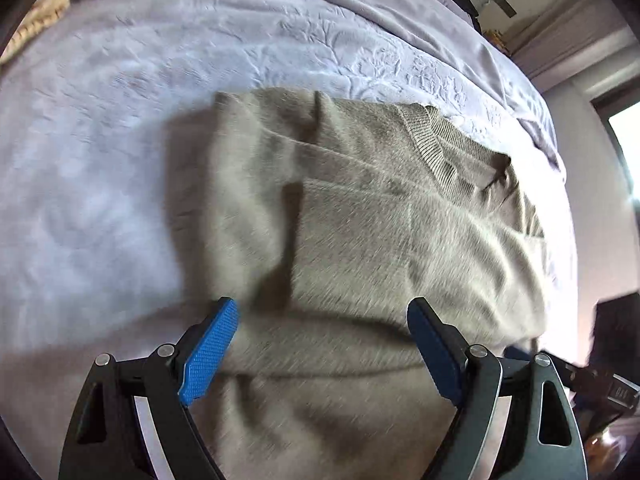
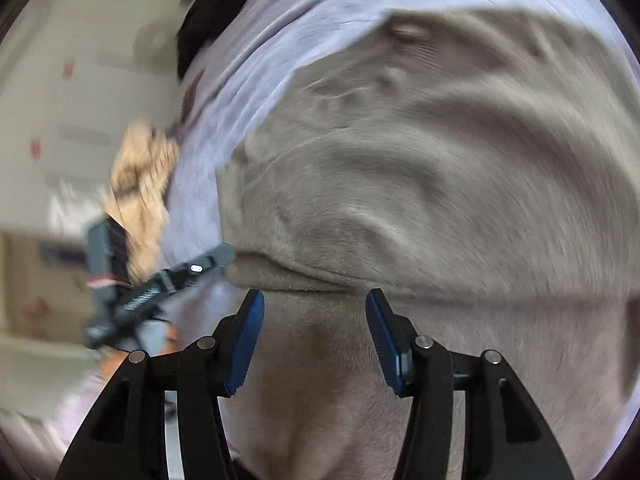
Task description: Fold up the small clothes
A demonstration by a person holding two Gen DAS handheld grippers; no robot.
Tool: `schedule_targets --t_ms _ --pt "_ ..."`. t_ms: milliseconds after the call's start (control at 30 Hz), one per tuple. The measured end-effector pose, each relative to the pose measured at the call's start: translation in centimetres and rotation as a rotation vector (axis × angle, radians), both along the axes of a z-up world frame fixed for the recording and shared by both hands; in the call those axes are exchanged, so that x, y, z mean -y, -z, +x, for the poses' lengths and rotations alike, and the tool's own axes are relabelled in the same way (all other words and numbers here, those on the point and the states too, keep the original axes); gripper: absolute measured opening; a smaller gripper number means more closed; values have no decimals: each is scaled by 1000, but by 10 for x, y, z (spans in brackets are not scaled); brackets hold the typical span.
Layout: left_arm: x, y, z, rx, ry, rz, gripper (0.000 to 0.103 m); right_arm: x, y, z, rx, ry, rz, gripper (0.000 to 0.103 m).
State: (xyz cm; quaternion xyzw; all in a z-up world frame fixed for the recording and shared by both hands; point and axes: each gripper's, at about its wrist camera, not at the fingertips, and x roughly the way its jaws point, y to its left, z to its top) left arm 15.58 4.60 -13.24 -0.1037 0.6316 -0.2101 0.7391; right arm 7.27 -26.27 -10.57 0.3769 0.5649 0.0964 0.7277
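The bed with the pale lilac bumpy cover has lots of bare room to the left of the soft grey-green knit sweater and beyond it. A tool could slide in there with nothing in the way. The sweater lies in thick folds right under both tools. In the right wrist view, the other dark tool pokes in by the sweater's left edge.
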Motion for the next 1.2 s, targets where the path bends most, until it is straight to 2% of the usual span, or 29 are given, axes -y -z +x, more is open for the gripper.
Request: schedule_targets --t_ms 100,133,233,267,300,333,367,400,433,467,500,567,667,733,800,833,900,933,967,1000,1067,1133,1200 --pt "5 4 8 -19 13 -31 87 4 16 -5 -2 110 177 57" --pt "6 4 9 -20 24 -34 82 2 25 -4 -6 154 255 57" --pt "9 7 11 -46 41 -34 65 -13 51 2 -39 246 407 57" --pt "8 8 11 -54 44 -39 55 -18 61 4 -59 279 441 57" --pt "8 10 12 -62 45 -39 51 -22 68 5 -75 302 453 57" --pt "8 11 12 -68 47 -38 41 -26 74 7 -87 321 456 57" --pt "7 13 12 -72 52 -40 31 -29 81 9 -101 347 444 54" --pt "7 13 12 -73 57 -44 30 -31 85 9 -114 375 437 46" --pt "8 12 11 -68 60 -43 30 -31 88 8 -122 402 440 39" --pt "8 10 10 -57 64 -36 30 -31 90 7 -134 438 438 13" --pt "8 7 8 -45 71 -27 30 -30 92 5 -142 468 430 6" --pt "7 -2 3 -6 84 8 30 -28 87 5 -129 473 411 6" --pt "1 -10 -6 77 77 127 31 -33 72 12 -103 370 340 6" --pt "-2 -11 -9 97 71 174 32 -37 75 13 -146 292 266 6" --pt "-8 -13 -11 94 56 195 51 -40 79 15 -176 252 252 7" --pt "-9 -16 -12 105 48 200 65 -41 77 15 -179 236 256 8" --pt "-11 -28 -15 157 42 192 66 -41 59 15 -168 146 198 22" --pt "-10 -31 -15 163 49 184 66 -40 47 15 -140 110 157 27" --pt "-7 -34 -15 167 57 176 66 -33 30 9 -87 84 115 36" --pt "-3 -36 -14 169 63 172 66 -24 17 2 -48 86 97 41" --pt "8 -35 -12 170 83 166 66 12 -3 -24 8 171 59 41" --pt "22 -31 -8 164 94 161 66 51 -8 -51 10 291 36 41" --pt "36 -26 -6 162 100 157 66 92 0 -82 -29 442 67 43"
